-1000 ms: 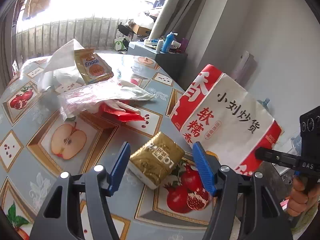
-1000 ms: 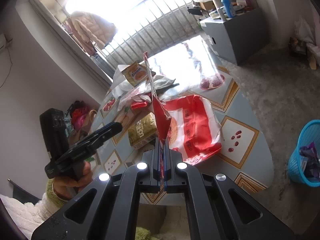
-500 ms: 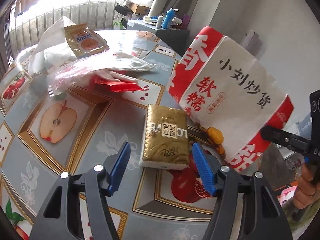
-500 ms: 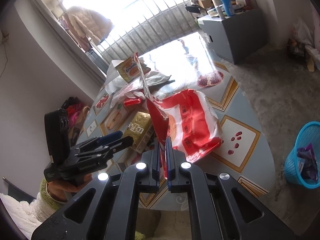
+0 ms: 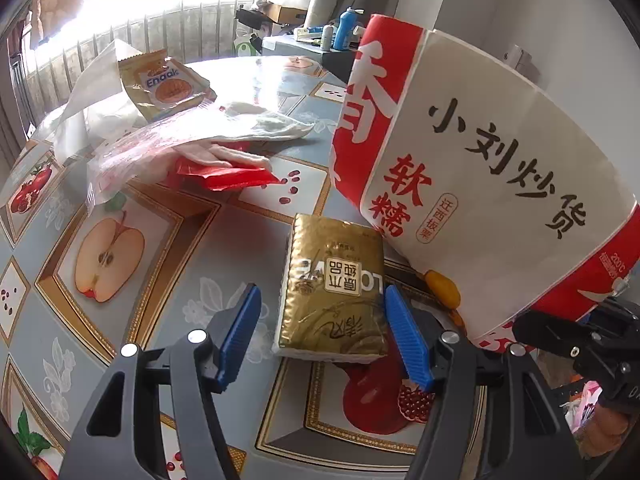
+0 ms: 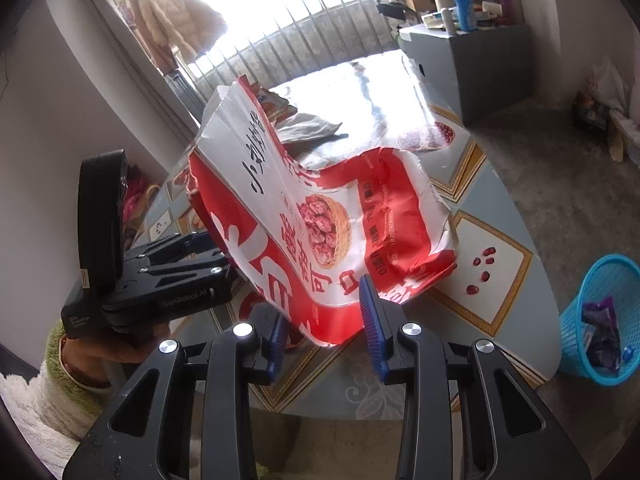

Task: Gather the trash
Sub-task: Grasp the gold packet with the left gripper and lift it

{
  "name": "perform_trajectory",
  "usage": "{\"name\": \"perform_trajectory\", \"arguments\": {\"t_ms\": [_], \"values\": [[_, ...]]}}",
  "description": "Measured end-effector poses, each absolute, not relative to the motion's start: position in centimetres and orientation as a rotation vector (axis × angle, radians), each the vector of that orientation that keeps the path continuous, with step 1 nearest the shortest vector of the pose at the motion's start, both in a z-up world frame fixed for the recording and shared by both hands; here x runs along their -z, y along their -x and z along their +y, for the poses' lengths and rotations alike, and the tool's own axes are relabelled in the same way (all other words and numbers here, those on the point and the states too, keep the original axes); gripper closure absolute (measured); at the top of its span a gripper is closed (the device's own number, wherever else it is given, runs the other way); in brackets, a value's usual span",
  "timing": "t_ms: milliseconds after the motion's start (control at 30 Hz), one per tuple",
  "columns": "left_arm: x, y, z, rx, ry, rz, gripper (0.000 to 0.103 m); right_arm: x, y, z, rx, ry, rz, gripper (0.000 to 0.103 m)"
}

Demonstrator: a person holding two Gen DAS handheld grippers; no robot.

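A gold tissue pack (image 5: pixel 336 288) lies on the fruit-patterned table (image 5: pixel 168 248). My left gripper (image 5: pixel 322 292) is open and straddles it, the right pad close to its edge, the left pad apart. A large red-and-white paper snack bag (image 5: pixel 460 184) stands tilted just right of the pack. In the right wrist view, the bag's (image 6: pixel 304 216) lower edge hangs between the jaws of my right gripper (image 6: pixel 324 304). Those jaws are opening and no longer pinch the paper. The left gripper (image 6: pixel 168 276) shows beyond the bag.
Farther back lie an Enaak packet (image 5: pixel 168 84), clear plastic with white tissue (image 5: pixel 192 136) and a red wrapper (image 5: pixel 228 176). A blue basket (image 6: pixel 600 316) holding trash stands on the floor right of the table. A grey cabinet (image 6: pixel 464 60) stands behind.
My right jaws went from shut on the bag's edge to parted, and the bag swung broadside. My left gripper sank toward the gold pack, which now sits between its pads.
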State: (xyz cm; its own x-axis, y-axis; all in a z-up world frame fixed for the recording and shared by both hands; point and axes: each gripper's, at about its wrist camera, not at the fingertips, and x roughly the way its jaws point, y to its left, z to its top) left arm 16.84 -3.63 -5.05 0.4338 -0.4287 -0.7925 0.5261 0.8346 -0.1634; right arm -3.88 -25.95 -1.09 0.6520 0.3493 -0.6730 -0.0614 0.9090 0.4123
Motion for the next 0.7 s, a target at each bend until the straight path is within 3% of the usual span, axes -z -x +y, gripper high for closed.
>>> {"name": "perform_trajectory", "arguments": {"t_ms": [333,433,700], "values": [[5.2,-16.8,-4.8,0.559,-0.162,0.961,0.041,1.4,4.1,-25.4,-0.256,-0.386,0.836,0.100],[5.2,-16.8,-5.0,0.561,-0.160,0.960,0.048,1.2,4.3,-25.5,-0.256,-0.395,0.828,0.102],[4.9,-16.7,-5.2,0.541,-0.175,0.956,0.050,0.7,4.4,-25.8,-0.257,-0.405,0.806,0.103]]}}
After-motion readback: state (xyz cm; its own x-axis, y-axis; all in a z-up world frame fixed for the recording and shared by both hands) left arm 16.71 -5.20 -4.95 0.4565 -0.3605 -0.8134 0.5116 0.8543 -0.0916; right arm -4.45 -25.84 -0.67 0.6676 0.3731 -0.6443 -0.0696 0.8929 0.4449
